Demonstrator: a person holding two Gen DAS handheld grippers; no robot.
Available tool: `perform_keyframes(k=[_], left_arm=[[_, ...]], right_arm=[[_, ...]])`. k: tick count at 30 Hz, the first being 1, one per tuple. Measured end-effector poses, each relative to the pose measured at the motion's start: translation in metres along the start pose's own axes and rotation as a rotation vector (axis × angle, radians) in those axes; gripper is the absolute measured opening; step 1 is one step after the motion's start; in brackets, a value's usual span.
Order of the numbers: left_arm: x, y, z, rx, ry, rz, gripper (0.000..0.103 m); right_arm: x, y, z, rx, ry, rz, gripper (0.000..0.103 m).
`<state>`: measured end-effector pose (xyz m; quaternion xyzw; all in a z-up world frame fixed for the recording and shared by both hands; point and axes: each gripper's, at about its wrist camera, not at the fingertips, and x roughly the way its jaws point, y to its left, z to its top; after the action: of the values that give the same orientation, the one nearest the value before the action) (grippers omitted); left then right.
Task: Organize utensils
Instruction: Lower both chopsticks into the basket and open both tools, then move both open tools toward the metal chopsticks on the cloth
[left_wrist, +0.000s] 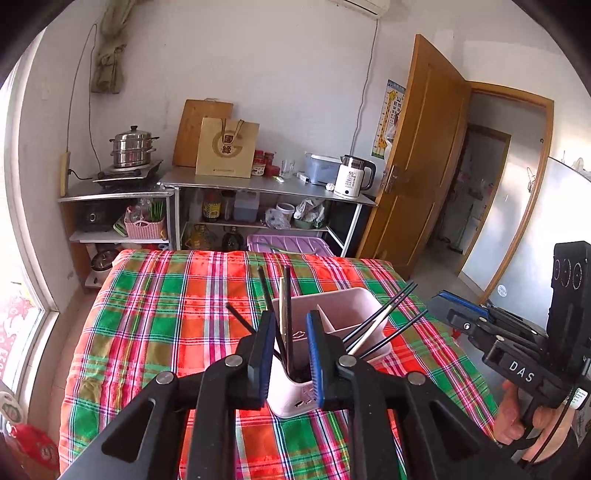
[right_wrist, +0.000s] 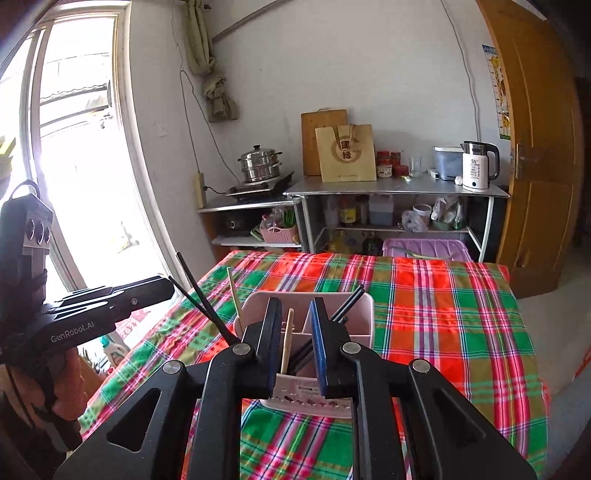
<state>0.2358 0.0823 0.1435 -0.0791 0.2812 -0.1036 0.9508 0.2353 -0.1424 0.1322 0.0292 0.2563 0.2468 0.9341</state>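
Observation:
A pale pink utensil holder (left_wrist: 332, 310) with compartments stands on the plaid tablecloth (left_wrist: 155, 317). Black chopsticks (left_wrist: 384, 317) and a light wooden one (left_wrist: 282, 306) stand in it, leaning outward. My left gripper (left_wrist: 290, 354) hovers just above the holder's near end, jaws open a little, nothing between them. In the right wrist view the holder (right_wrist: 332, 306) sits straight ahead with a wooden chopstick (right_wrist: 287, 339) and black chopsticks (right_wrist: 199, 295) in it. My right gripper (right_wrist: 295, 343) is open over its near rim, empty. Each gripper shows in the other's view, left (right_wrist: 162, 290) and right (left_wrist: 439, 306).
Behind the table stand metal shelves (left_wrist: 266, 184) with a steamer pot (left_wrist: 131, 147), a paper bag (left_wrist: 227, 147), jars and a white kettle (left_wrist: 352, 177). A purple bin (left_wrist: 288, 243) sits at the far table edge. A wooden door (left_wrist: 421, 147) stands open on the right; a window (right_wrist: 81, 147) on the left.

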Motion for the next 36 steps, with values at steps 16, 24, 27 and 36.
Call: perform_keyframes(k=[16, 24, 27, 36], left_arm=[[-0.053, -0.044, -0.108, 0.031, 0.001, -0.019, 0.017], [-0.056, -0.074, -0.148, 0.057, 0.044, -0.054, 0.017], [-0.055, -0.081, -0.156, 0.061, 0.055, -0.062, 0.017], [-0.039, -0.089, -0.171, 0.058, 0.109, -0.083, 0.017]], right_arm=[[-0.085, -0.031, -0.083, 0.049, 0.002, -0.022, 0.016], [-0.103, -0.045, -0.124, 0.07, 0.042, -0.047, 0.016], [-0.104, -0.051, -0.137, 0.081, 0.063, -0.055, 0.016], [-0.092, -0.063, -0.166, 0.086, 0.137, -0.08, 0.016]])
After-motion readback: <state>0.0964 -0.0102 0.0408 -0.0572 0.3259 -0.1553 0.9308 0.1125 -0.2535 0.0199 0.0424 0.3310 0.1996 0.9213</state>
